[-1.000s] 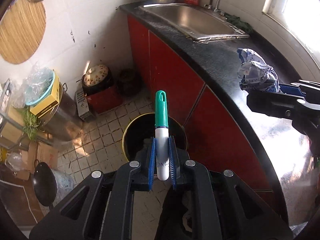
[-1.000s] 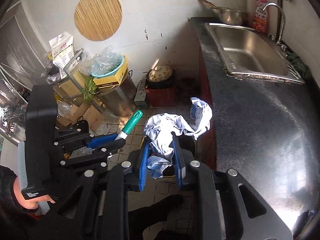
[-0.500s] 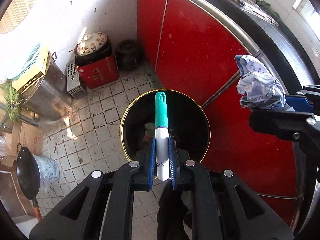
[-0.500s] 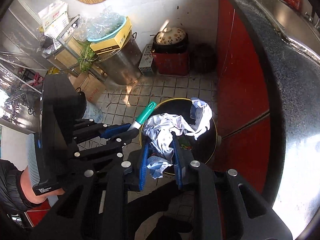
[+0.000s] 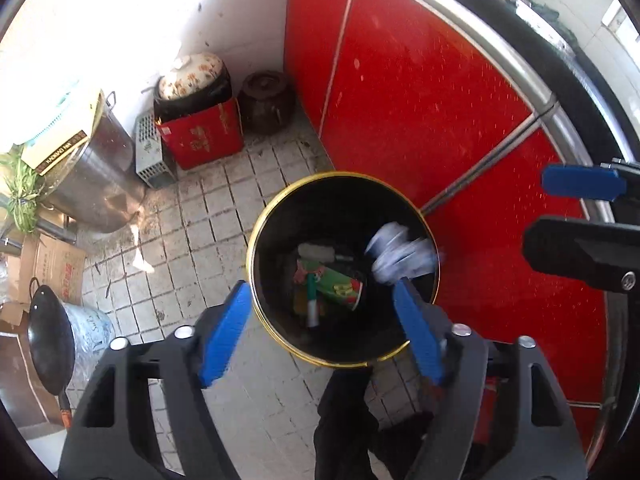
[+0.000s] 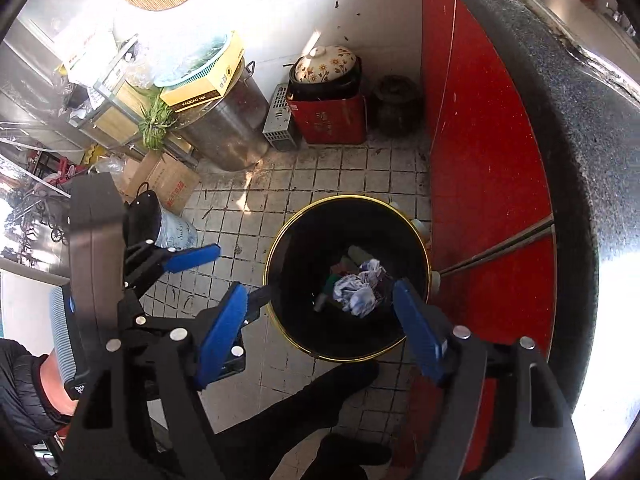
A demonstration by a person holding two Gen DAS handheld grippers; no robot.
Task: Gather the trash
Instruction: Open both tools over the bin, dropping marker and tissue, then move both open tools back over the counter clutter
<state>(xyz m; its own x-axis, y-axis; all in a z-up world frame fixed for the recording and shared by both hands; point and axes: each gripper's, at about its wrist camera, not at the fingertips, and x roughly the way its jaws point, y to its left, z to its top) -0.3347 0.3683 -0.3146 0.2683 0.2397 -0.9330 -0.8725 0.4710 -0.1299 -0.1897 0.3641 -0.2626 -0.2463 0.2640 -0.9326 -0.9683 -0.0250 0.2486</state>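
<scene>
A round black trash bin with a gold rim (image 5: 256,236) (image 6: 276,240) stands on the tiled floor beside the red cabinet. My left gripper (image 5: 320,332) is open and empty above it. The green-capped marker (image 5: 311,300) lies inside the bin beside a green and red wrapper (image 5: 340,286). The crumpled blue-white paper (image 5: 400,256) shows blurred by the bin's right rim; in the right wrist view it lies in the bin (image 6: 360,292). My right gripper (image 6: 320,332) is open and empty above the bin.
Red cabinet doors (image 5: 420,92) and a black countertop (image 6: 560,120) are to the right. A red box with a floral pot (image 5: 200,128), a dark jar (image 5: 268,100), a steel pot (image 5: 92,176), cardboard boxes and a wok (image 5: 48,340) stand around the floor.
Both grippers opened above the bin. The marker dropped from the left gripper and the crumpled paper from the right gripper into the bin.
</scene>
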